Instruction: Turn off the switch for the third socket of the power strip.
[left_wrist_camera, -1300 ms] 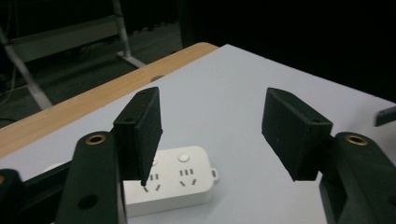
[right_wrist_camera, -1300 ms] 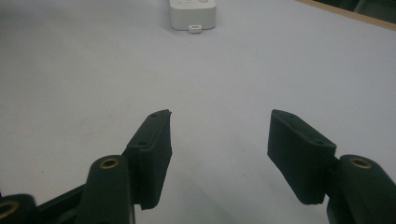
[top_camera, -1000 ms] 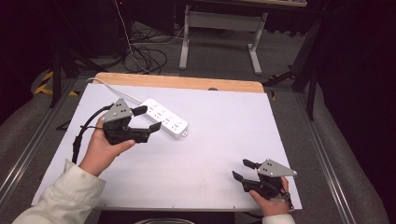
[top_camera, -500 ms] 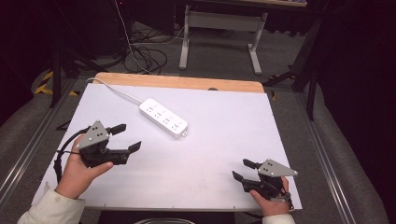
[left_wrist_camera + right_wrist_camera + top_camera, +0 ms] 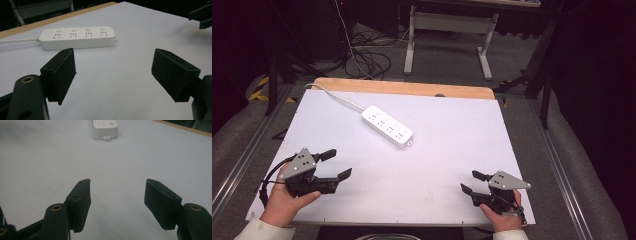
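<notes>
Left tool [image 5: 333, 164]: jaws spread wide, nothing between them. They've just been opening, and the gap in the left gripper view shows bare tabletop only. It sits low over the near-left corner of the tabletop [image 5: 452, 150], held in the person's left hand [image 5: 287, 197], jaws aimed across the board toward the middle. Cable loops off the back of it to the left.

Right tool [image 5: 473, 182]: also open, empty. Its own view shows both black pads apart with white surface between. Parked at the near-right corner in the right hand [image 5: 502, 215], jaws pointing inward and slightly away from the person.

Power strip [image 5: 387, 126]: white, four outlet groups with a button above each, lying flat on the tabletop, diagonal, a bit left of centre toward the far side. Well apart from both tools, no contact. Its white cord [image 5: 337, 97] runs off toward the far-left corner. The end with the small hanging tab faces the right tool, per the right gripper view [image 5: 107, 138]; the long side with all four outlets faces the left tool [image 5: 77, 37].

My read: both tools are at rest positions on the near corners, open because nothing needs gripping right now. Strip looks set down and released, or not yet picked up; frames alone don't say which. Either tool has a clear straight path to it. The left one sees the broad side, so the narrower end facing the right tool is probably the easier grab across the width.

Wooden edge [image 5: 402, 89] of the tabletop is visible beyond the white board; floor cables behind, irrelevant.
</notes>
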Action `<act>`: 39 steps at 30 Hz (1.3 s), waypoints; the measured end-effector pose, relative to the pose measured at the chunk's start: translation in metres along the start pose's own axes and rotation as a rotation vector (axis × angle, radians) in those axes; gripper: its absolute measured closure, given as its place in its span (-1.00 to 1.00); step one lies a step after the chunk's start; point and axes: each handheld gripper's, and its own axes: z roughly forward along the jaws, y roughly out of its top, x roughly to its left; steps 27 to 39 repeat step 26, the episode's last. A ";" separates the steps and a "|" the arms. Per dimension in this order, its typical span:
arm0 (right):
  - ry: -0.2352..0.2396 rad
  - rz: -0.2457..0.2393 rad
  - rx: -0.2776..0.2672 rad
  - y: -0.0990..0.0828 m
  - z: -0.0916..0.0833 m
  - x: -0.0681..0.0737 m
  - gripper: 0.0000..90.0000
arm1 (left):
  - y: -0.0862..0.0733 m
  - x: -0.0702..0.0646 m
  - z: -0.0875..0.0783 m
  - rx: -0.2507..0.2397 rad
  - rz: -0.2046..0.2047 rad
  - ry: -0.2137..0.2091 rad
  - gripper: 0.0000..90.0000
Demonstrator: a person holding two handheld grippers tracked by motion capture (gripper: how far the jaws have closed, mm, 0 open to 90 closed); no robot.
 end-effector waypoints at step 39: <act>-0.005 -0.015 0.006 0.001 0.000 0.002 -0.14 | -0.057 0.008 -0.008 0.020 -0.014 0.065 -0.63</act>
